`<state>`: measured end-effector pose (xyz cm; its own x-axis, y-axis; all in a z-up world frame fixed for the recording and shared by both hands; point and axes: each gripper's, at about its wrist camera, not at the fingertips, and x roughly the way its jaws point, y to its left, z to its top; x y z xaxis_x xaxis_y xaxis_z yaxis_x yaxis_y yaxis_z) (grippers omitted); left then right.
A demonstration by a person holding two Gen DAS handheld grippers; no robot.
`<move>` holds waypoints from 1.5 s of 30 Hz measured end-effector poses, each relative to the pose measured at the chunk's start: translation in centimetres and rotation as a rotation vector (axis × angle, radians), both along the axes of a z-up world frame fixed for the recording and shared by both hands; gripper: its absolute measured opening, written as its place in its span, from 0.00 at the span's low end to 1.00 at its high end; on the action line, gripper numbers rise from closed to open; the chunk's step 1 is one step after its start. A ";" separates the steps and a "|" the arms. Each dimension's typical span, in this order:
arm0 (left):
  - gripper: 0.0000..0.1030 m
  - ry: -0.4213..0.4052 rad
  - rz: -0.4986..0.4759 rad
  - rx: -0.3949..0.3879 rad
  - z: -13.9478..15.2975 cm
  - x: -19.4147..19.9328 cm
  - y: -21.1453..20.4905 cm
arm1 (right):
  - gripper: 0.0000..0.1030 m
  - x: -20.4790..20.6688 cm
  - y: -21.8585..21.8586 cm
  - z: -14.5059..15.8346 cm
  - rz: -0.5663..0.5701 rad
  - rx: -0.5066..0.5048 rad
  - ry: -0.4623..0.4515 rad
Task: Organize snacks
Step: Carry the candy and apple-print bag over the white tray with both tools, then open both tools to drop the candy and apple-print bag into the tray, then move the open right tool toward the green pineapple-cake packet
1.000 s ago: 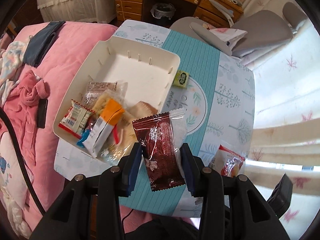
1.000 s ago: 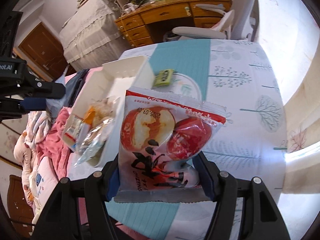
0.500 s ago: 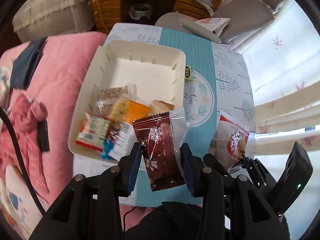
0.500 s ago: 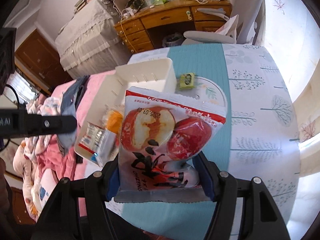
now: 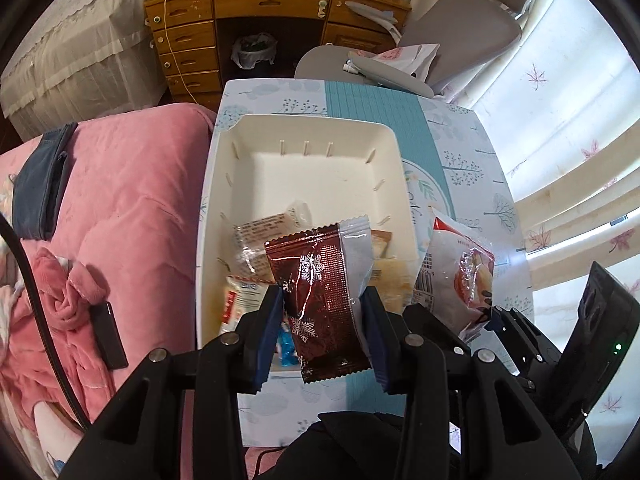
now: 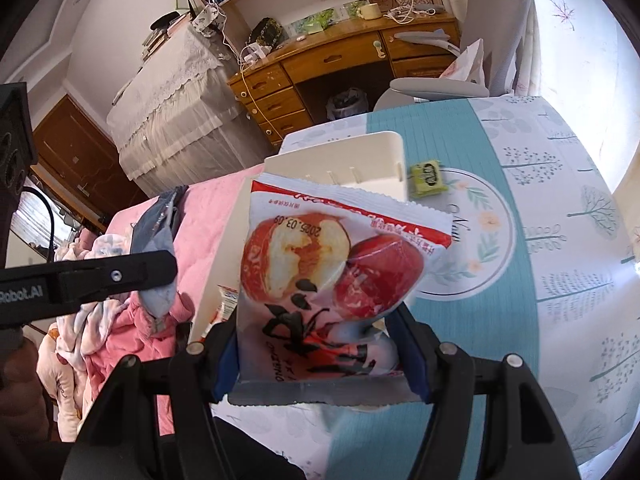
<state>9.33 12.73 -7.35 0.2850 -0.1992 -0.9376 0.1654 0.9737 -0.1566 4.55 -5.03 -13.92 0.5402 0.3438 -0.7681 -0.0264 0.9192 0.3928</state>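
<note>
Left wrist view: the left gripper (image 5: 322,322) clamps a glossy dark red packet (image 5: 320,300) printed with white snowflakes, one side silver, above the near end of a white tray (image 5: 316,128). Several small wrapped snacks (image 5: 260,256) lie heaped at that end; their labels are too blurred to read. The tray sits along the table's (image 5: 460,160) left edge. Right wrist view: the right gripper (image 6: 320,350) grips a white pouch (image 6: 332,264) with a red top band and pictured red fruit. A small green packet (image 6: 428,174) lies beside the tray's far right corner.

A dark red snowflake-printed packet (image 5: 320,296) hangs upright above the white tray (image 5: 240,136), which holds several wrapped snacks (image 5: 260,240) at its near end. A white-and-red apple-printed bag (image 6: 328,276) stands upright beside the tray; a small green packet (image 6: 427,174) lies on the desk just right of the tray.
</note>
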 end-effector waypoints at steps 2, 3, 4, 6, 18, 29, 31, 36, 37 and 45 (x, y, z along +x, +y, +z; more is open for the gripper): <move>0.37 -0.001 -0.006 -0.009 -0.3 0.2 0.6 | 0.65 0.2 0.7 0.0 0.001 0.003 -0.001; 0.37 -0.005 -0.010 -0.013 -0.4 0.4 1.0 | 0.65 0.3 1.0 0.0 0.003 0.002 -0.003; 0.38 -0.008 -0.012 -0.014 -0.6 0.5 1.2 | 0.65 0.3 1.4 0.0 0.006 0.000 -0.008; 0.38 -0.008 -0.010 -0.015 -0.9 0.7 1.8 | 0.65 0.3 2.0 0.1 0.010 -0.005 -0.016; 0.75 -0.003 0.011 -0.034 -2.0 0.7 2.6 | 0.77 -0.2 3.3 -0.2 0.043 -0.075 0.016; 0.75 0.030 0.045 -0.052 -2.8 -0.5 2.4 | 0.77 -1.3 2.8 -0.2 0.047 -0.092 0.020; 0.75 0.030 0.043 -0.051 -2.8 -0.7 2.2 | 0.77 -1.6 2.5 -0.2 0.046 -0.087 0.018; 0.75 0.025 0.032 -0.038 -2.7 -1.5 0.7 | 0.77 -2.5 1.0 0.0 0.033 -0.069 0.001; 0.75 0.021 0.032 -0.038 -2.6 -1.7 0.5 | 0.77 -2.7 0.7 0.0 0.030 -0.068 -0.003; 0.75 -0.003 0.052 -0.047 -1.4 -2.9 -3.4 | 0.77 -3.4 -3.0 0.9 0.039 -0.063 -0.022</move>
<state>6.46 9.31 -8.77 0.2989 -0.2283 -0.9266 0.1152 0.9725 -0.2024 1.10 -8.07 -13.01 0.5445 0.3160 -0.7770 -0.0707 0.9403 0.3328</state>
